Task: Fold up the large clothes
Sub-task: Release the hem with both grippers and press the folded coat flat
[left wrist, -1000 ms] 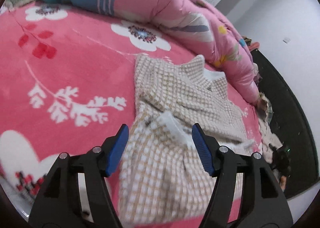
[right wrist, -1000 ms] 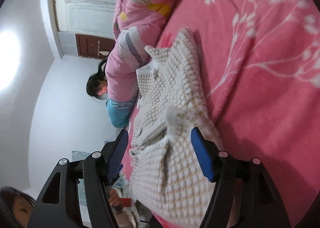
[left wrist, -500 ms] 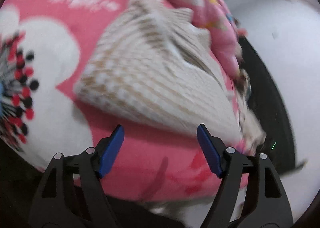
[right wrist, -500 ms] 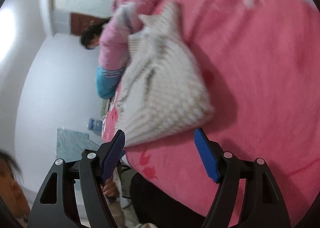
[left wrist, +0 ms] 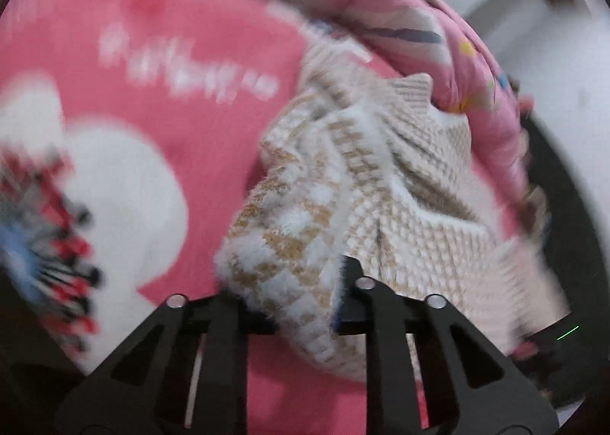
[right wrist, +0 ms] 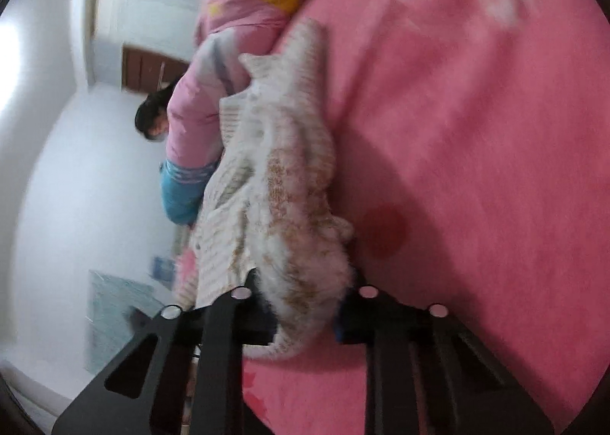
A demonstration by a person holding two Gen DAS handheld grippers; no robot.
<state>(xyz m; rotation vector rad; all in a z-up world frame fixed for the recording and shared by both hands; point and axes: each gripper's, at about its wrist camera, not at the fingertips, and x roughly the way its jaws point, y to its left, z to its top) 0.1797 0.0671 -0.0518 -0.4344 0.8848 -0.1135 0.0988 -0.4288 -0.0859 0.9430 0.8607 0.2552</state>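
A beige and white checked knit sweater (left wrist: 366, 183) lies bunched on the pink flowered bed cover (left wrist: 160, 99). My left gripper (left wrist: 293, 301) is shut on the sweater's near bottom edge, and knit bulges between its jaws. In the right wrist view the same sweater (right wrist: 274, 183) stretches away from me. My right gripper (right wrist: 305, 309) is shut on the sweater's other near corner. The blue pads of both grippers are mostly hidden by the fabric.
A rolled pink and teal quilt (left wrist: 381, 8) lies along the far edge of the bed, touching the sweater. A person with dark hair (right wrist: 152, 122) sits beyond the bed. A dark floor strip (left wrist: 564, 206) runs beside the bed.
Both grippers were open and off the near edge of the sweater; they have moved in and shut on its near edge. The fabric has bunched up at the jaws.
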